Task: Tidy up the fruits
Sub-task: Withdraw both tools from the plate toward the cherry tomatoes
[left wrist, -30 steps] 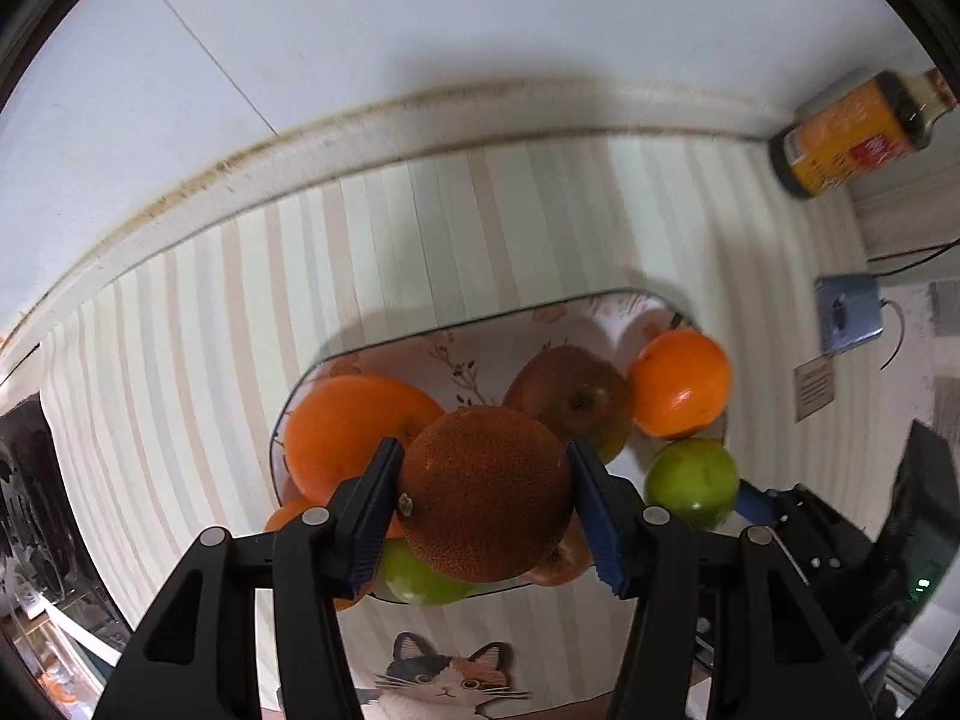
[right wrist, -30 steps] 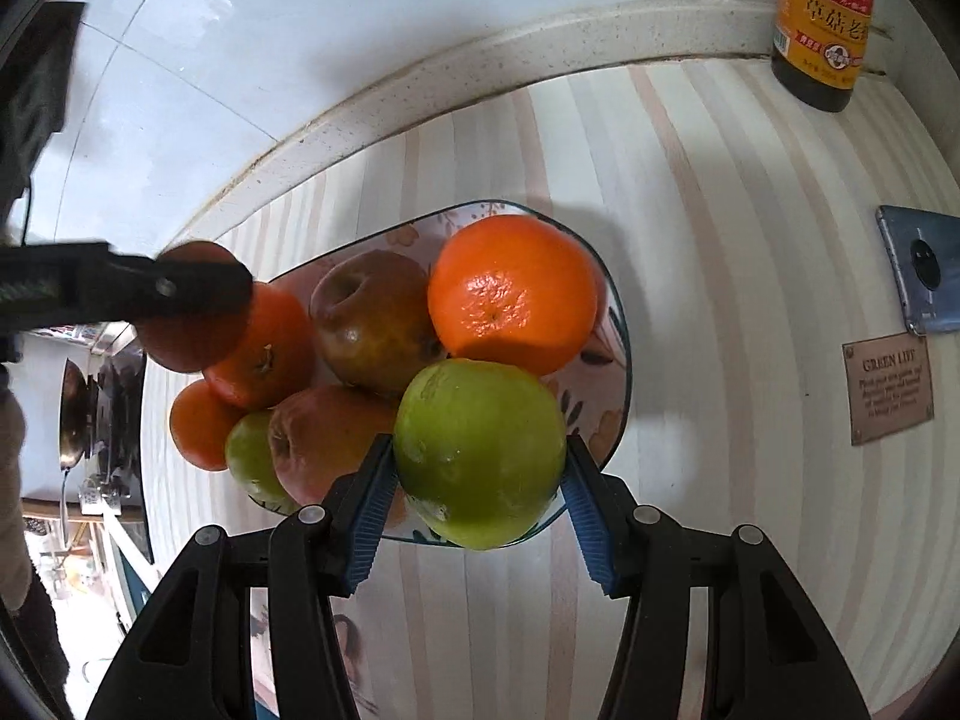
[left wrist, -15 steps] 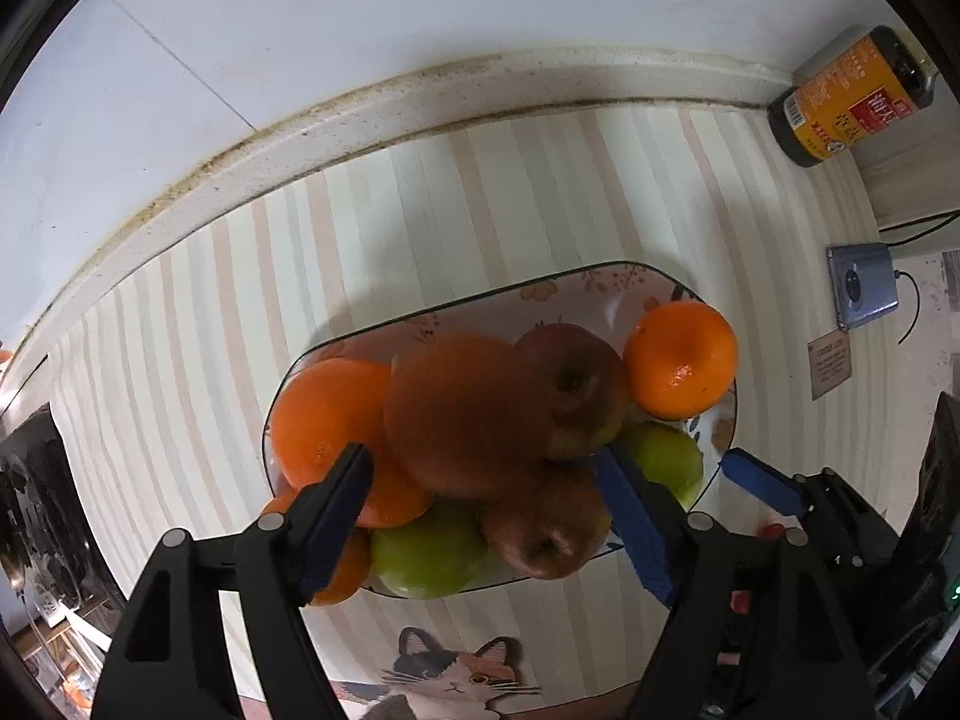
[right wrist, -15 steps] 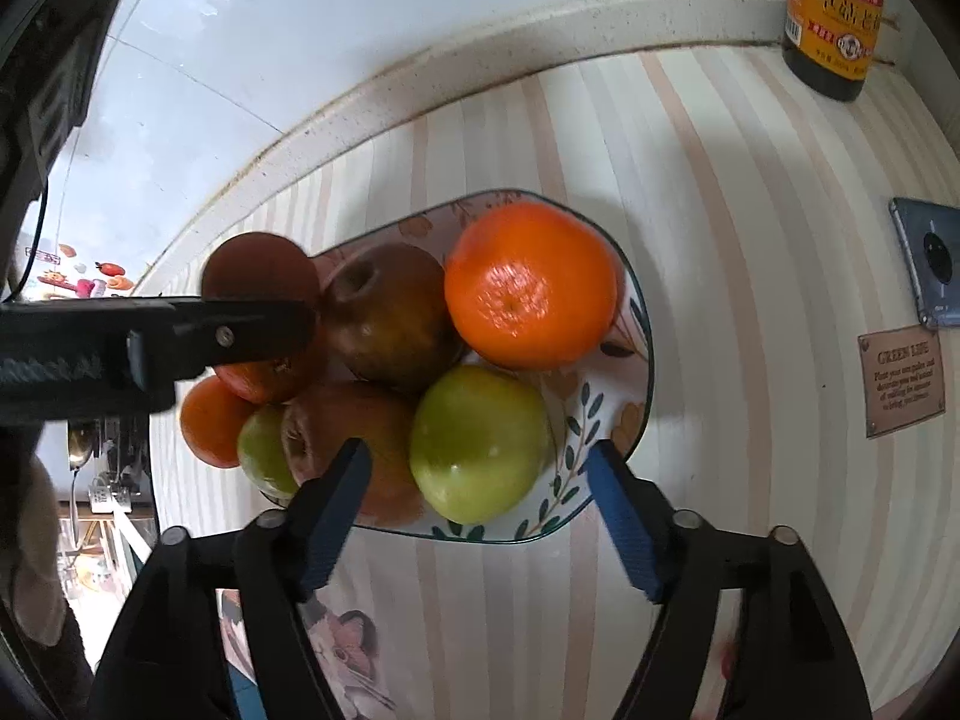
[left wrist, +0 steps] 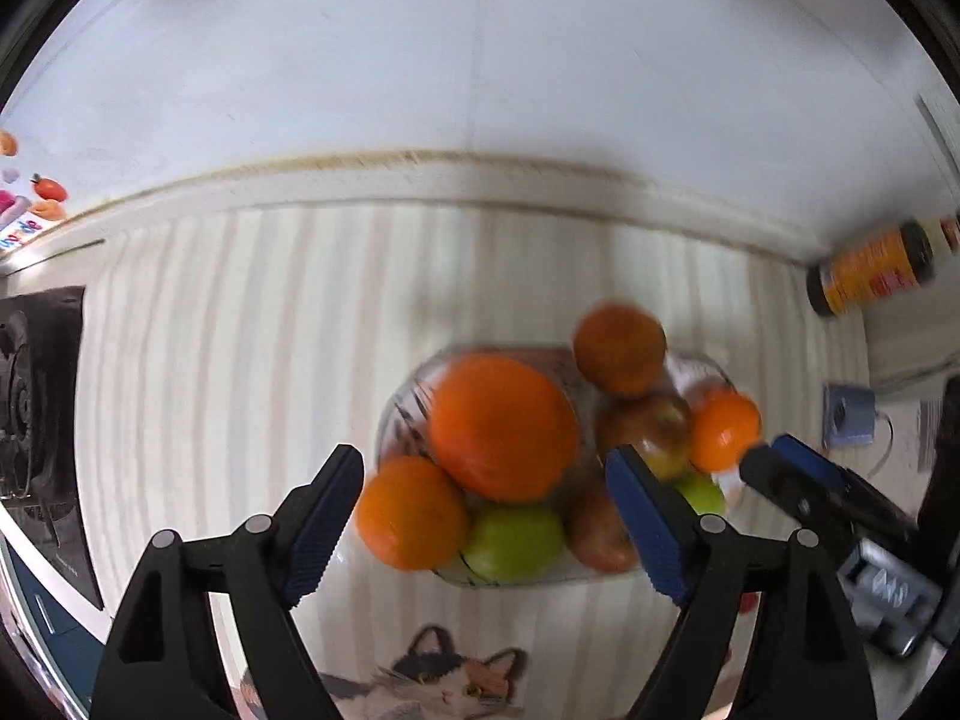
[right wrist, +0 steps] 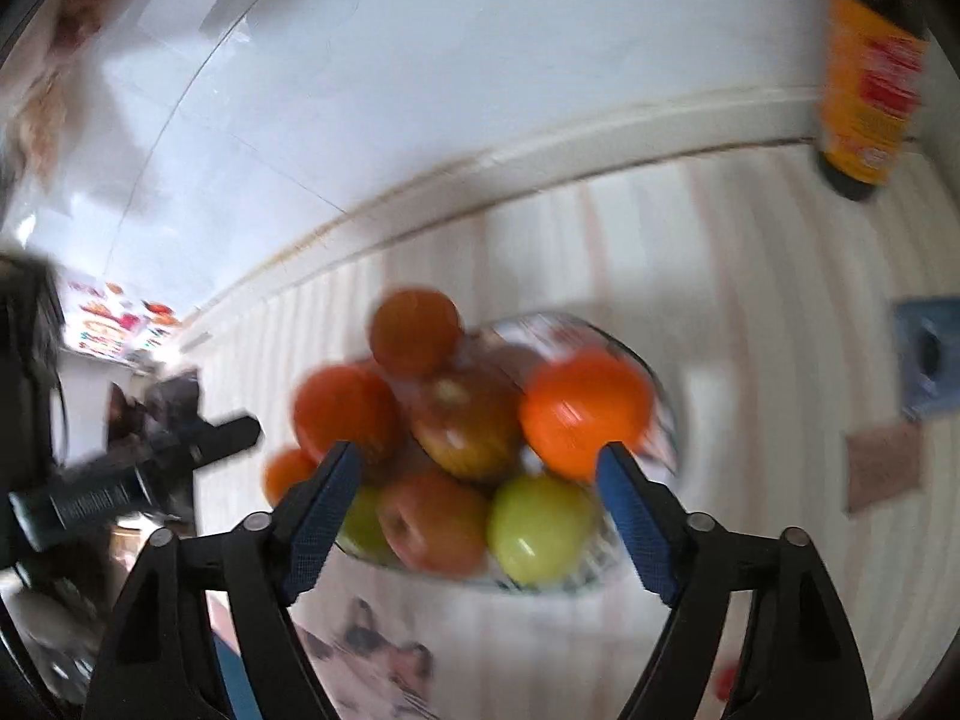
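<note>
Striped tablecloth point(left wrist: 240, 360): we note flat, matte fabric under everything.

Floral plate point(right wrist: 663, 420): glossy oval ceramic, holding the fruit in a heap near the wall.

Large orange point(left wrist: 504, 426): dimpled, resting topmost.

Green apple point(right wrist: 540, 537): smooth, at the near rim.

Left gripper point(left wrist: 489, 516), right gripper point(right wrist: 480, 507): jaws just opening, now spread and empty above the pile, which we judge complete.

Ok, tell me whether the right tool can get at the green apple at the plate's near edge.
Probably yes. The right tool is open and empty, and the green apple lies directly ahead, uncovered on top, though a red apple crowds its left side.
</note>
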